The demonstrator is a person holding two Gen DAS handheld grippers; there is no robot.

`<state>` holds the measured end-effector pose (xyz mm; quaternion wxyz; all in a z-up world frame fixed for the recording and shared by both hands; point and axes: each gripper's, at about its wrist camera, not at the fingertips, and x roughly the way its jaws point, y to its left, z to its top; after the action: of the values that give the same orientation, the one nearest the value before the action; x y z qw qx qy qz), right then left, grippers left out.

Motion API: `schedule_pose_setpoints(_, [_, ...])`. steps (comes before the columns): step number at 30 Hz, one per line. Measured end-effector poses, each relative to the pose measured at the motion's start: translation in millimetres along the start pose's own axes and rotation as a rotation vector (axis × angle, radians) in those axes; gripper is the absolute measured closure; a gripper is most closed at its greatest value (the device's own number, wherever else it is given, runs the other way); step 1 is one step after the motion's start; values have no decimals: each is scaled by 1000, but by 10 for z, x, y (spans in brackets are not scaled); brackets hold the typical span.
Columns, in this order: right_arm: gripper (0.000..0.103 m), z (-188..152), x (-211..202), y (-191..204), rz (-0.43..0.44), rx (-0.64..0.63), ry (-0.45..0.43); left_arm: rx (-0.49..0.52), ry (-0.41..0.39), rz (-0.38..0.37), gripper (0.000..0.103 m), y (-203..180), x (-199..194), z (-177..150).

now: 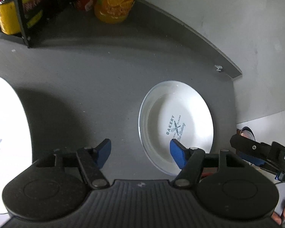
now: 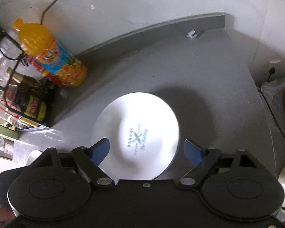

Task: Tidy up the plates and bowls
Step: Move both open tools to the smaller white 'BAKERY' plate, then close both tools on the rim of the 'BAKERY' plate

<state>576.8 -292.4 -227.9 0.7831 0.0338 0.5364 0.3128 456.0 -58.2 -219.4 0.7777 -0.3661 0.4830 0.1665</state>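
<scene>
A: Where is the plate [image 1: 177, 121]?
B: Flat on the grey tabletop [image 1: 96, 87], near its right edge, "BAKERY" printed inside.
A: And the tools?
B: Left tool [image 1: 140, 152] spread wide, empty. Right tool [image 2: 146, 150] also released, above the plate. An orange bottle [image 2: 53, 55] stands far left.

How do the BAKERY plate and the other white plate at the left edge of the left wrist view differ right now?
The BAKERY plate shows whole, its print sharp; the left plate is cut off by the frame, with only a smear of blue print. The BAKERY plate lies partly shaded beside the left tool, under its right finger; the left plate is brightly lit and clear of the fingers. Both are white and lie flat on the grey counter.
</scene>
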Motion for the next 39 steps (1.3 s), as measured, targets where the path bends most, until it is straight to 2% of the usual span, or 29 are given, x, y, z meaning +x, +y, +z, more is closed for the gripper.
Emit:
schedule_pose_setpoints(2, [23, 66, 92, -50, -8, -14, 20, -16, 2, 3, 40, 6, 79, 12])
schedule_pose_setpoints(7, [33, 194, 329, -215, -18, -14, 75, -45, 17, -5, 57, 18, 251, 18])
schedule_pose_setpoints(11, [47, 232, 475, -361, -5, 15, 111, -72, 34, -10, 68, 55, 374, 36])
schedule_pose_setpoints(13, [50, 235, 549, -403, 11, 23, 131, -89, 39, -13, 74, 72, 419, 41])
schedule_pose_setpoints(18, [66, 246, 689, -425, 22, 12, 163, -105, 49, -19, 80, 112, 498, 51])
schedule_pose_setpoints(25, [69, 217, 868, -468, 37, 10, 204, -122, 70, -58, 89, 157, 641, 48])
schedule_pose_setpoints(30, [87, 175, 873, -449, 37, -29, 193, -112, 69, -58, 94, 98, 682, 69])
schedule_pose_setpoints(34, [88, 163, 766, -422, 32, -73, 160, -50, 50, -41, 93, -8, 614, 105])
schedule_pose_setpoints(39, [93, 211, 588, -432, 69, -81, 111, -42, 29, -50, 93, -36, 513, 189])
